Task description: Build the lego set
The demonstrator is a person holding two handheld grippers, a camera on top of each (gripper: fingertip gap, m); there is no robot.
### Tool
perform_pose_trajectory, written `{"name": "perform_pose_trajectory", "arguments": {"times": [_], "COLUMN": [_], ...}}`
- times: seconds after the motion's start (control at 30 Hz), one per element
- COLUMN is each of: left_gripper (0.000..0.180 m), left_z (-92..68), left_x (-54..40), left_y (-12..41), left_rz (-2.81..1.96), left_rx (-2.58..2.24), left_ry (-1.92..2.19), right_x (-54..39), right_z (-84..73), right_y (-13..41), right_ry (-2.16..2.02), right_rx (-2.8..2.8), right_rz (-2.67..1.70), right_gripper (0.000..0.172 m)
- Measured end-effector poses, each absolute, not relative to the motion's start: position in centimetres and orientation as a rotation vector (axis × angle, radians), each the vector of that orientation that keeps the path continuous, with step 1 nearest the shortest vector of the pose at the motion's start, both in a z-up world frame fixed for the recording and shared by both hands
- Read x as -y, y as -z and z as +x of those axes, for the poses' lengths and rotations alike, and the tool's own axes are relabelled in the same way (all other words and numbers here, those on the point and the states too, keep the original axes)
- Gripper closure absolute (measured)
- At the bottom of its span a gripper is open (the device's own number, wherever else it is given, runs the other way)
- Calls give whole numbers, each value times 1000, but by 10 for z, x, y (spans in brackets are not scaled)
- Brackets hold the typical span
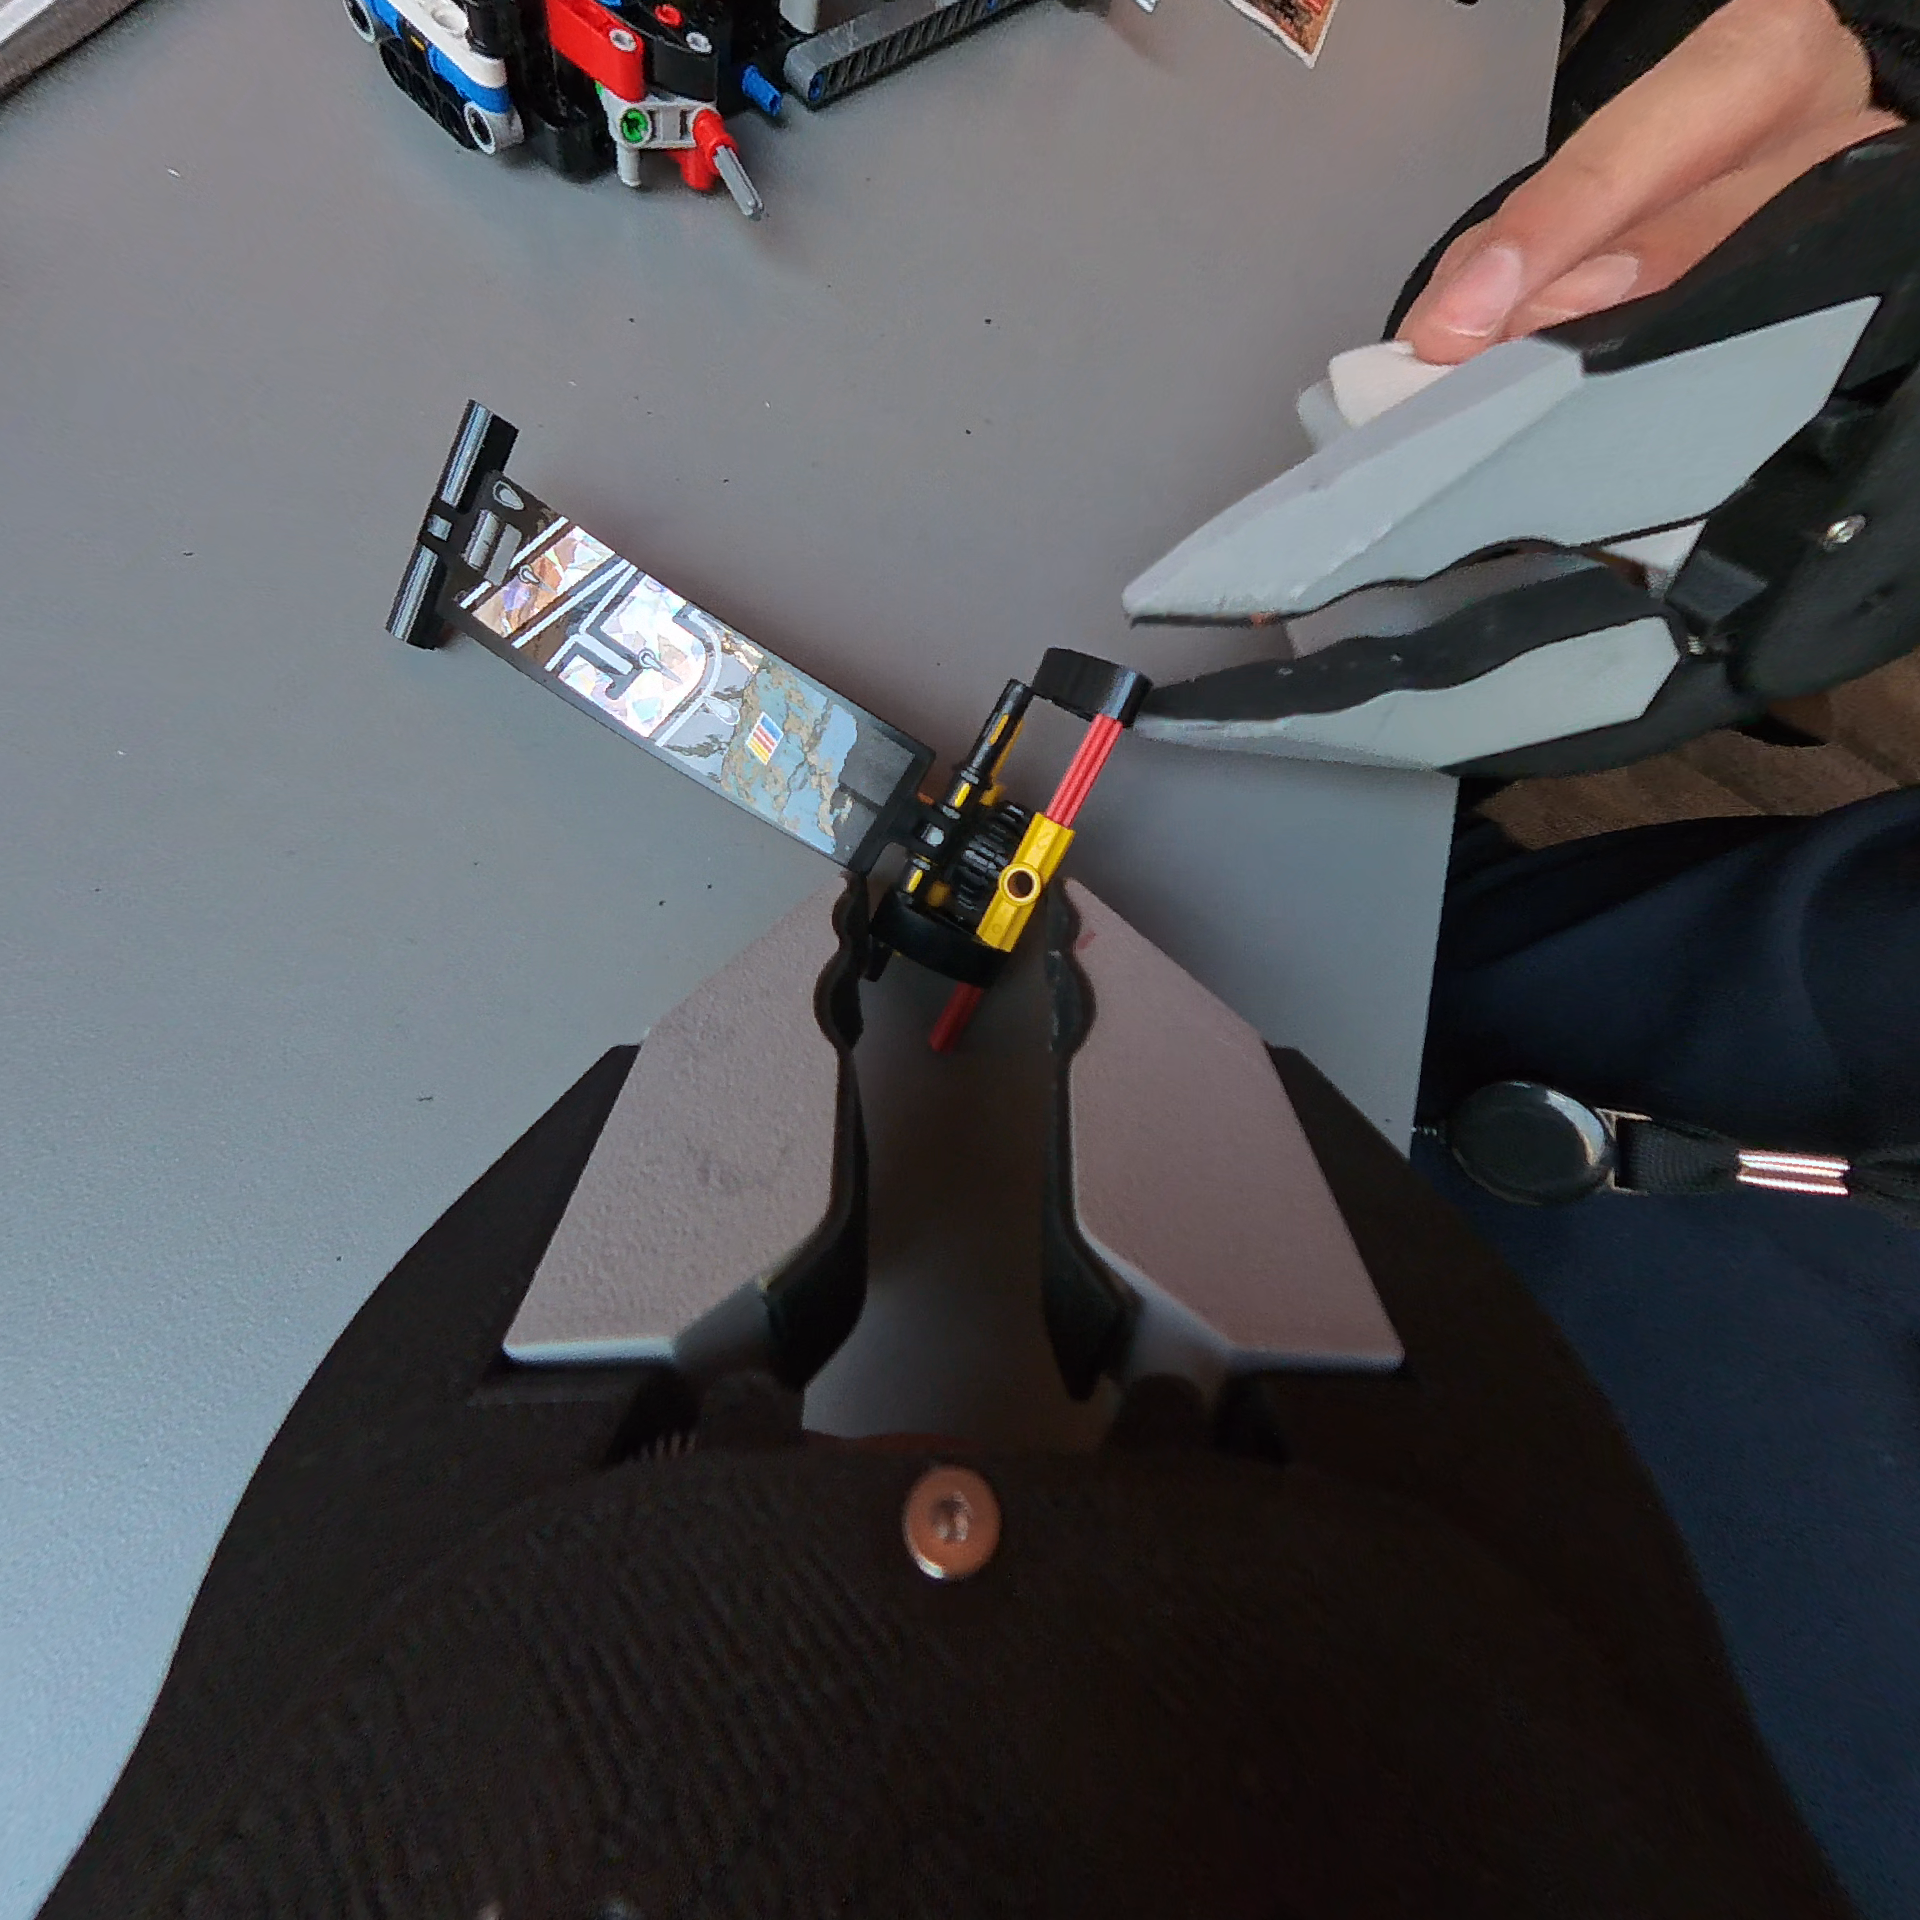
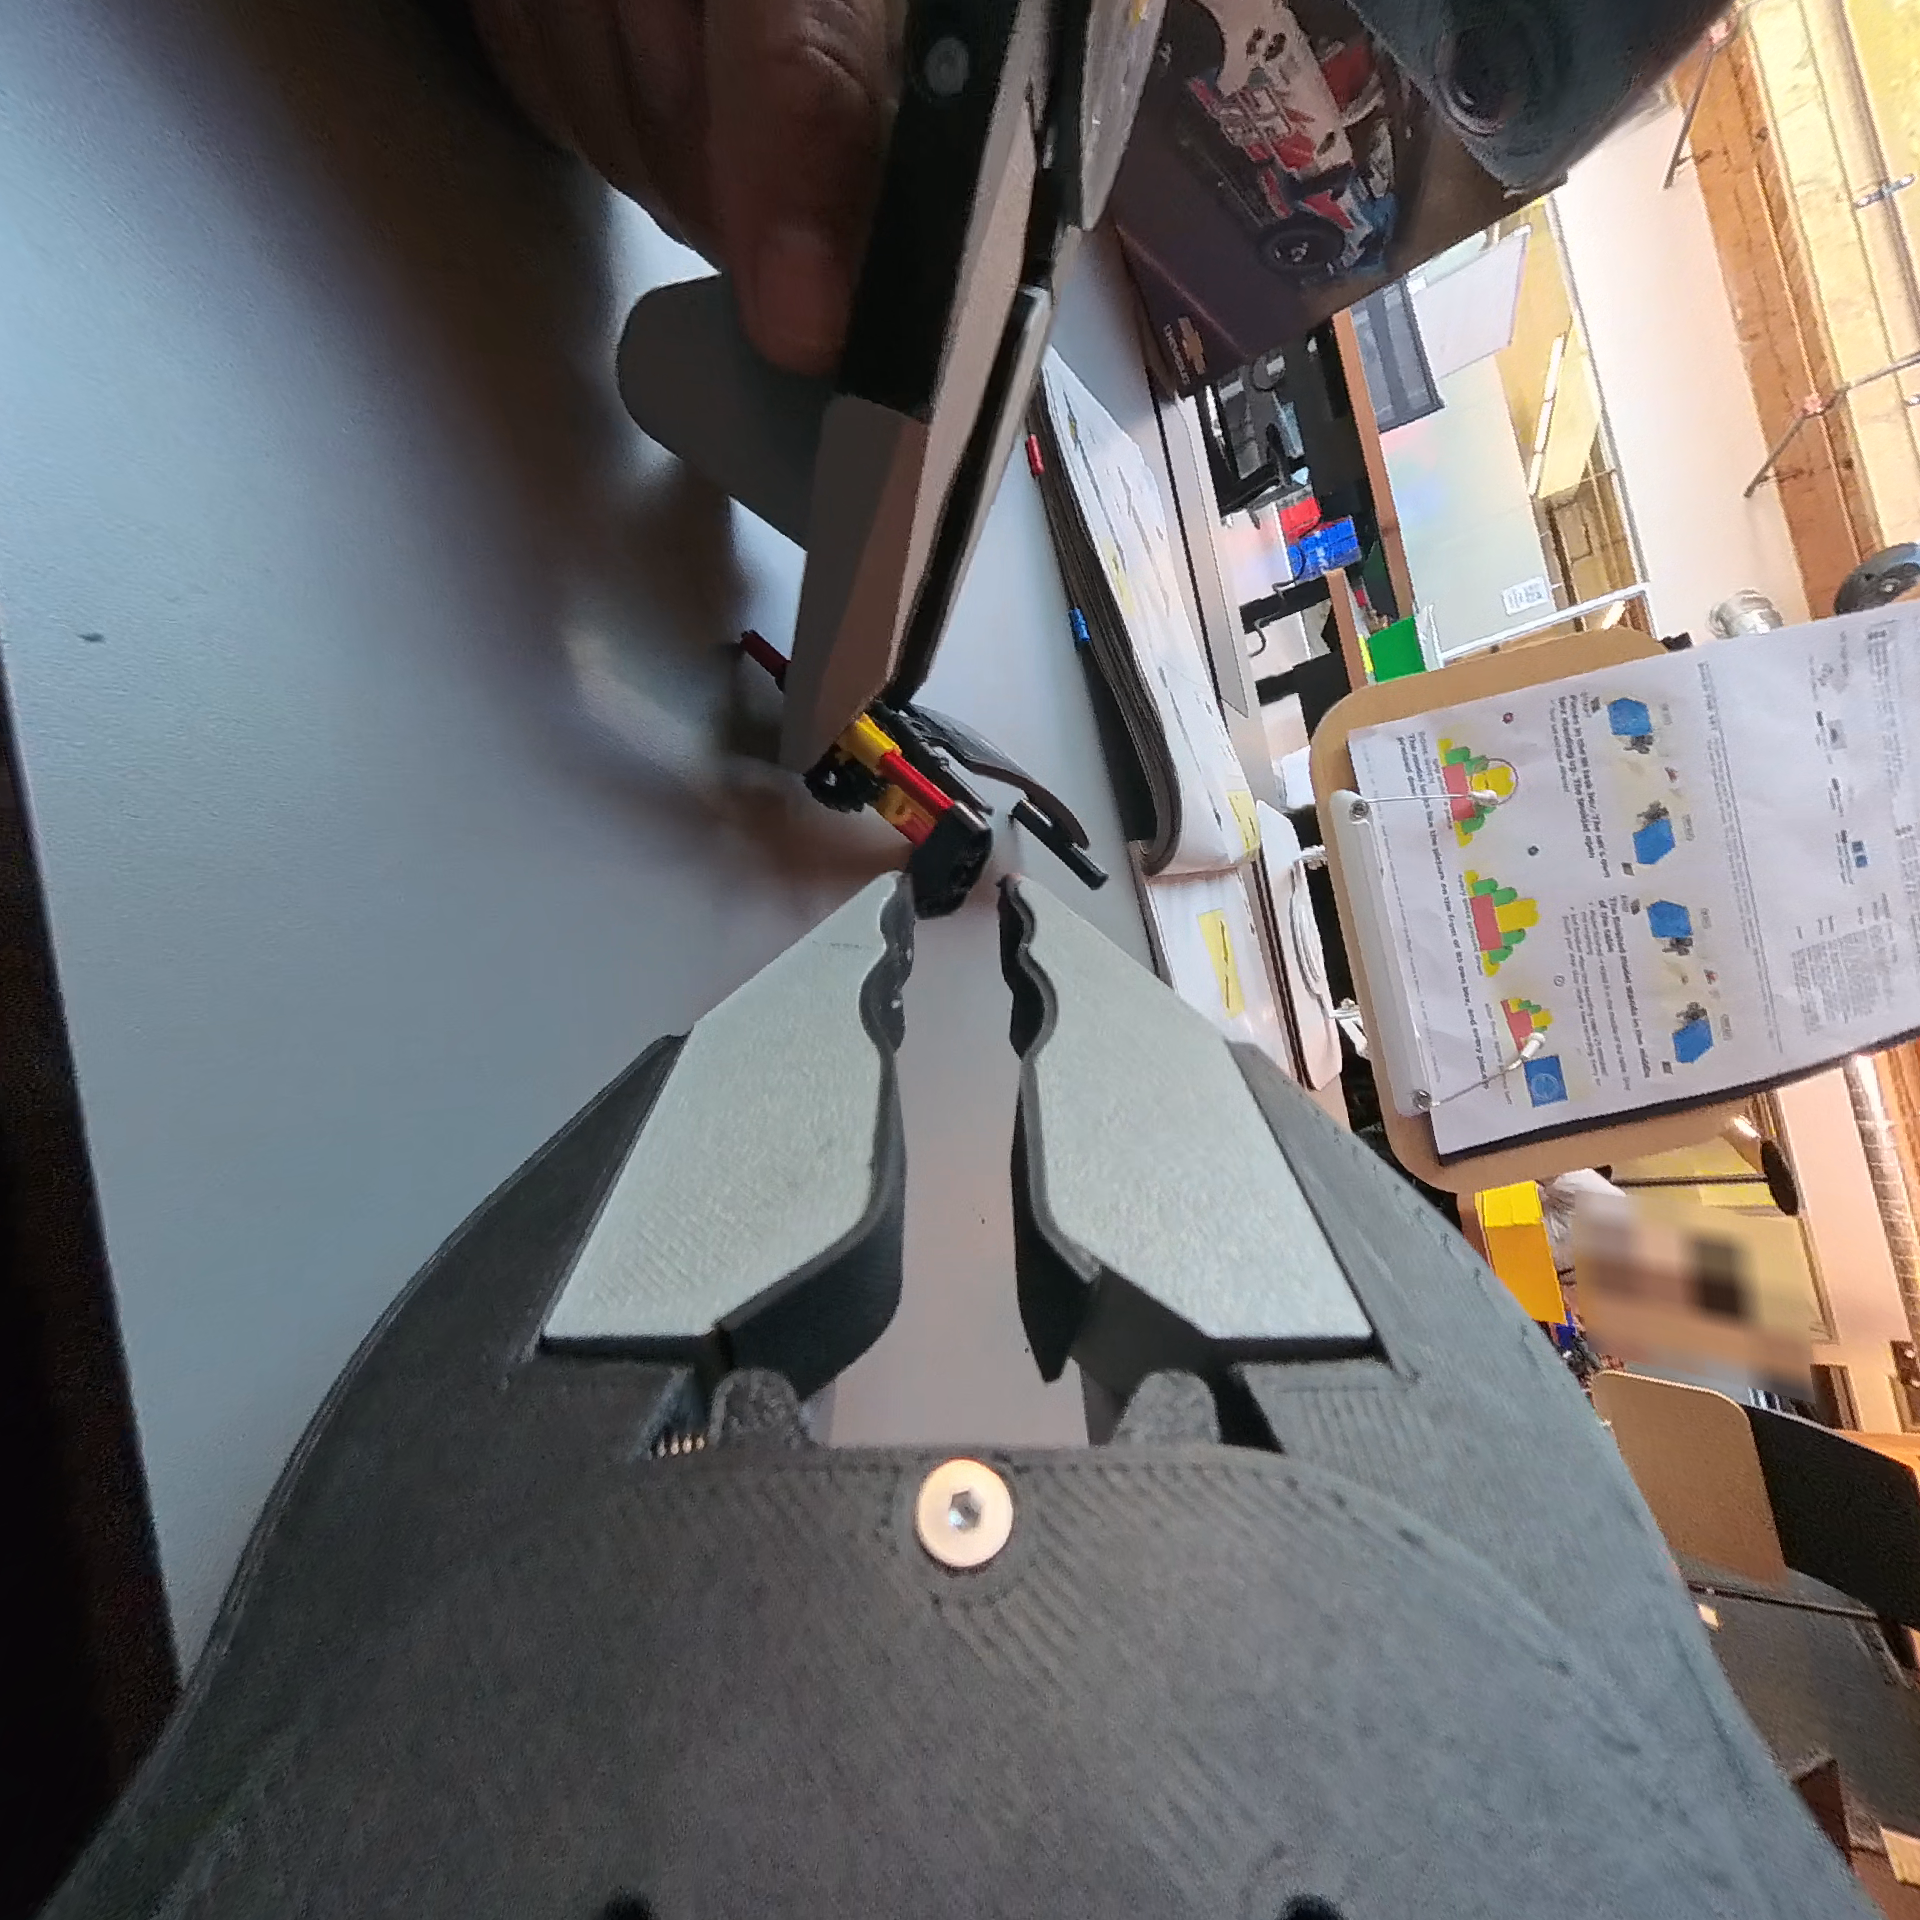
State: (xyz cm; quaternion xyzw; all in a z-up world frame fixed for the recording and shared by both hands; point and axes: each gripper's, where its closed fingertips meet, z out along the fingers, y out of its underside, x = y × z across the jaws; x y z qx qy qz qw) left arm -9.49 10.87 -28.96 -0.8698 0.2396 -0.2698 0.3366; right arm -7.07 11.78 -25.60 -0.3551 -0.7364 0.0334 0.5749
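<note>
My left gripper [image 1: 956, 925] is shut on a small brick assembly: a yellow connector [image 1: 1023, 883] with a black gear, a red axle [image 1: 1086, 769] through it, and a long black stickered panel [image 1: 665, 665] reaching out left over the grey table [image 1: 260, 831]. A black connector [image 1: 1091, 681] caps the axle's far end. My right gripper [image 1: 1135, 660] comes in from the right. One of its fingertips touches that black connector and the other stands apart. In the right wrist view the right gripper [image 2: 954, 891] is open, with the black connector [image 2: 951, 857] against its left fingertip only.
A partly built toy vehicle [image 1: 582, 83] and a grey beam [image 1: 894, 52] lie at the table's far side. The table edge [image 1: 1434, 935] runs close on the right. An open instruction booklet [image 2: 1143, 623], a box [image 2: 1299, 187] and a clipboard with a printed sheet [image 2: 1662, 883] stand beyond.
</note>
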Motion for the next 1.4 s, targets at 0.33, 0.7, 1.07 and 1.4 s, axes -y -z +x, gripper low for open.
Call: {"name": "perform_pose_trajectory", "arguments": {"times": [0.33,0.7,1.07,1.4], "left_gripper": [149,149,150,150], "left_z": [-95,-94,-91,-94], "left_x": [-108,-104,-104,-106], "left_y": [289,290,284,279], "left_rz": [-2267,-2270,-2264,-2256], "left_rx": [-623,-696,-768,-736], "left_ry": [701,654,551,547], "right_x": [-116,-113,-103,-103], "right_z": [-79,-71,-79,-79], "right_y": [262,287,279,274], "right_ry": [-66,-365,-820,-999], "right_rx": [1739,1973,1976,1911], "right_rz": [-821,-947,-1207,-1396], "right_gripper": [160,146,148,159]}}
